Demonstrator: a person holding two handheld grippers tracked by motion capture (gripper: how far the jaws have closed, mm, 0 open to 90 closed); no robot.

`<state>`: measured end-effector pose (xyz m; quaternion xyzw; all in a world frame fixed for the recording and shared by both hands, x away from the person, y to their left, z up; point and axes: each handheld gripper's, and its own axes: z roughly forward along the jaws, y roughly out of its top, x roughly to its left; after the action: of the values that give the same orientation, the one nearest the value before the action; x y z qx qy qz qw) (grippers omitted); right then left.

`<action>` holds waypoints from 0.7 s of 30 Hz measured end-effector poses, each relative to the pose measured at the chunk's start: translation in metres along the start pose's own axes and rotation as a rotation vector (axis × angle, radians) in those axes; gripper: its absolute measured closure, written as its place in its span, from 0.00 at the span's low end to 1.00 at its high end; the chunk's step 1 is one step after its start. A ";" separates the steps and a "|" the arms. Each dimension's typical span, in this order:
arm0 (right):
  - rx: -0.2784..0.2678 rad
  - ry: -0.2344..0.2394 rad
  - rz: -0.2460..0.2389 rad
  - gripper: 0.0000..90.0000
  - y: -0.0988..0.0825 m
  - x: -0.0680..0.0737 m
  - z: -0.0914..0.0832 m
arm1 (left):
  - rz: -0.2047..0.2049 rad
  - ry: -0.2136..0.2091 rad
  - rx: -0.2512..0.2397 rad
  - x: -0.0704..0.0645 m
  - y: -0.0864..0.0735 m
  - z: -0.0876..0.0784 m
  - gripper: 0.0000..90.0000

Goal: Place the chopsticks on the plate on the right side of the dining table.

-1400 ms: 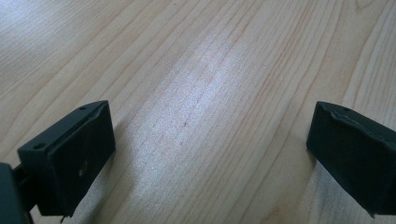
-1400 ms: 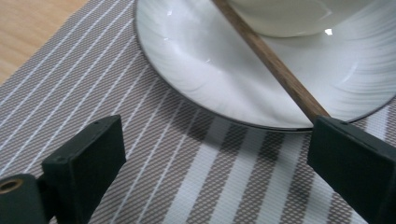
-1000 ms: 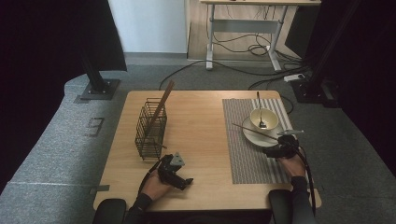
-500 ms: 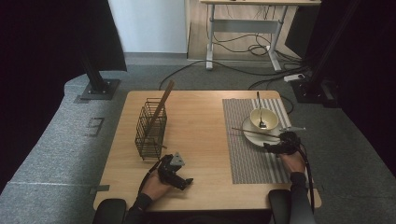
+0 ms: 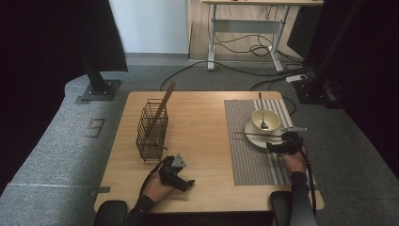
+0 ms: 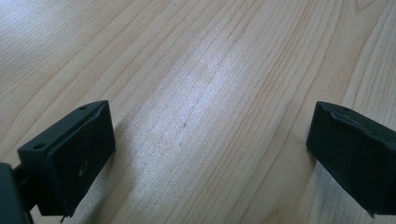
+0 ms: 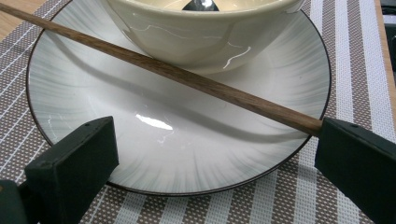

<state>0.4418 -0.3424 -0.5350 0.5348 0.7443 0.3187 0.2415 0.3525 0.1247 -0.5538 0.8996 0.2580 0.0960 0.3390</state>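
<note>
Both tongs gape wide: right tongs (image 7: 215,158) straddle the chopstick (image 7: 187,79) across the plate (image 7: 140,140); left tongs (image 6: 210,154) grip nothing.

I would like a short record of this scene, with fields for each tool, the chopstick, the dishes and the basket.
right tool: open, jaws on either side of the plate's near rim
chopstick: lies across the plate, thick end touching one jaw
plate: on the striped placemat, bowl on it
bowl content: a spoon
left tool: open, over bare table
wire basket: holds another chopstick, leaning
</note>
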 end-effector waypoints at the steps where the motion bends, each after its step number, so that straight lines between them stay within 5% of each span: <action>1: 0.001 -0.004 0.001 0.00 0.000 0.000 0.001 | 0.000 0.001 0.001 0.000 0.000 0.000 0.01; 21: -0.002 -0.007 0.008 0.00 -0.002 -0.002 0.004 | 0.001 0.000 0.001 0.000 0.000 0.000 0.01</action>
<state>0.4442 -0.3441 -0.5388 0.5387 0.7410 0.3185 0.2435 0.3524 0.1245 -0.5538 0.8998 0.2577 0.0960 0.3386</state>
